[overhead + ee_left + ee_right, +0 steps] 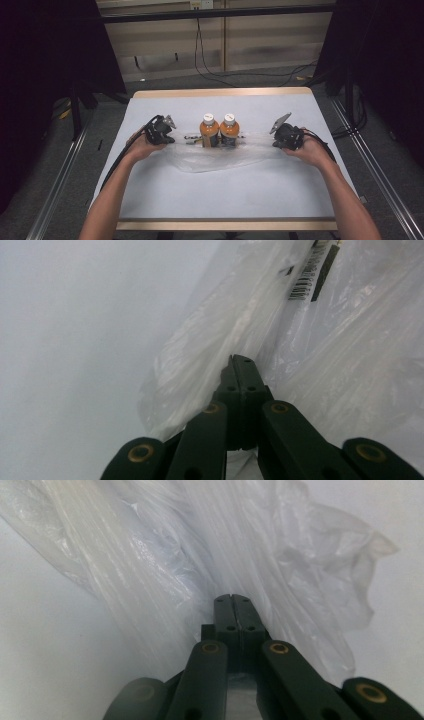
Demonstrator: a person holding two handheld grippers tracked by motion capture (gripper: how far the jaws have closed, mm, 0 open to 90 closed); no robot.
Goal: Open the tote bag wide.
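Both hand-held grippers, left and right, had jaws closed, pinching opposite ends of clear plastic bag on table. Two orange bottles stood upright at bag's middle. Step judged: bagging bottles; next likely lift bag edges evenly, bottles may tip.

My grippers are black with brass-coloured rivets. The bag is clear, whitish plastic bearing a black barcode, I think. Both bottles are orange with white caps. The table is pale grey-white, its edges light wood.
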